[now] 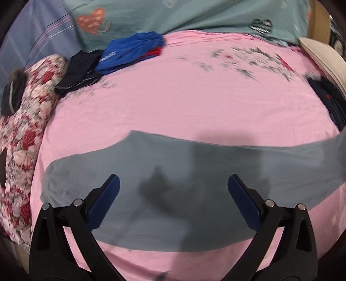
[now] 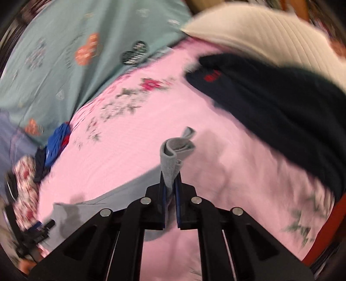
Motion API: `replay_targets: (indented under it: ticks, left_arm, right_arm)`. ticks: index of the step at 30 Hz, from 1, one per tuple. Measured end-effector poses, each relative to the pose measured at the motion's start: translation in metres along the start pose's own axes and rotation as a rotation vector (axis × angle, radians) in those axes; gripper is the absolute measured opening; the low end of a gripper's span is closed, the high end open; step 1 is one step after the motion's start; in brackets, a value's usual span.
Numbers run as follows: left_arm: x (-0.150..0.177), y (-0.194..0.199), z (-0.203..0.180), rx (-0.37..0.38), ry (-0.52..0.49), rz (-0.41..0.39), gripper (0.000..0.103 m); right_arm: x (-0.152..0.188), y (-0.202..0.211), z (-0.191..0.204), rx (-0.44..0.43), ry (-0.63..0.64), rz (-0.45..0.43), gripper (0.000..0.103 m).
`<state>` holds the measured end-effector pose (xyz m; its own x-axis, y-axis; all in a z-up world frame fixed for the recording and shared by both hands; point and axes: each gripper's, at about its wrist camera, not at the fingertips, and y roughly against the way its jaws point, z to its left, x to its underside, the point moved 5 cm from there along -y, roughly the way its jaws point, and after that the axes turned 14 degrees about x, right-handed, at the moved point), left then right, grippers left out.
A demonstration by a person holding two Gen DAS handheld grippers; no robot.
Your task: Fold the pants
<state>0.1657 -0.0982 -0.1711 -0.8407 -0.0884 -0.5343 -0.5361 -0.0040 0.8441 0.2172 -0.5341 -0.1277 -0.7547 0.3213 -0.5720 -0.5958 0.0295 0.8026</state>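
Two grippers over a pink sheet (image 1: 173,103). Left gripper (image 1: 173,183) is released, jaws spread wide, nothing between them; it hangs above the grey pants (image 1: 151,164), which lie flat as a band running 9 to 3 o'clock across the lower half of the left wrist view. Right gripper (image 2: 170,186) is clenched on a bunched end of the same pants (image 2: 173,160); the cloth sticks up past the fingertips toward 12 o'clock and curls over. No containers in either view.

Edges and room:
- Left view: flowered quilt (image 1: 26,138) along 9 o'clock, dark folded garment (image 1: 80,71) and blue shorts (image 1: 132,51) stacked near 11 o'clock, teal blanket (image 1: 194,15) along 12 o'clock, white pillow (image 1: 324,60) and dark clothes (image 1: 328,99) at 2 to 3 o'clock.
- Middle of the sheet beyond the pants is bare.
- Right view: dark garment with red mark (image 2: 270,103) fills 1 to 3 o'clock, near the raised cloth but apart from it. Frames are motion-blurred.
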Motion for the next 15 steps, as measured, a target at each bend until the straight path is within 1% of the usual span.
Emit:
replay_targets:
  ticks: [2, 4, 6, 8, 9, 11, 13, 14, 15]
  left_arm:
    - [0.001, 0.005, 0.023, -0.006, 0.037, -0.012, 0.101]
    - [0.005, 0.009, 0.047, -0.010, 0.070, -0.017, 0.101]
    - [0.010, 0.013, 0.070, -0.015, 0.092, -0.018, 0.101]
    - [0.019, 0.015, 0.091, -0.014, 0.116, -0.012, 0.101]
    - [0.023, 0.016, 0.098, -0.012, 0.125, -0.008, 0.101]
    - [0.034, 0.016, 0.115, -0.013, 0.144, 0.005, 0.101]
    - [0.047, 0.016, 0.131, -0.013, 0.166, 0.028, 0.101]
    - [0.053, 0.016, 0.137, -0.009, 0.175, 0.035, 0.101]
    - [0.060, 0.016, 0.144, -0.009, 0.185, 0.045, 0.101]
  right_arm:
    - [0.000, 0.016, 0.038, 0.003, 0.135, -0.091, 0.007]
    - [0.011, 0.034, 0.085, -0.017, 0.287, -0.184, 0.007]
    - [0.030, 0.048, 0.130, -0.047, 0.419, -0.252, 0.007]
    - [0.059, 0.057, 0.175, -0.087, 0.560, -0.292, 0.007]
    - [0.080, 0.058, 0.198, -0.109, 0.640, -0.303, 0.007]
    - [0.115, 0.051, 0.232, -0.141, 0.755, -0.288, 0.007]
    - [0.160, 0.029, 0.264, -0.170, 0.889, -0.207, 0.007]
    - [0.178, 0.018, 0.272, -0.174, 0.942, -0.167, 0.010]
    - [0.201, 0.002, 0.281, -0.163, 1.026, -0.090, 0.020]
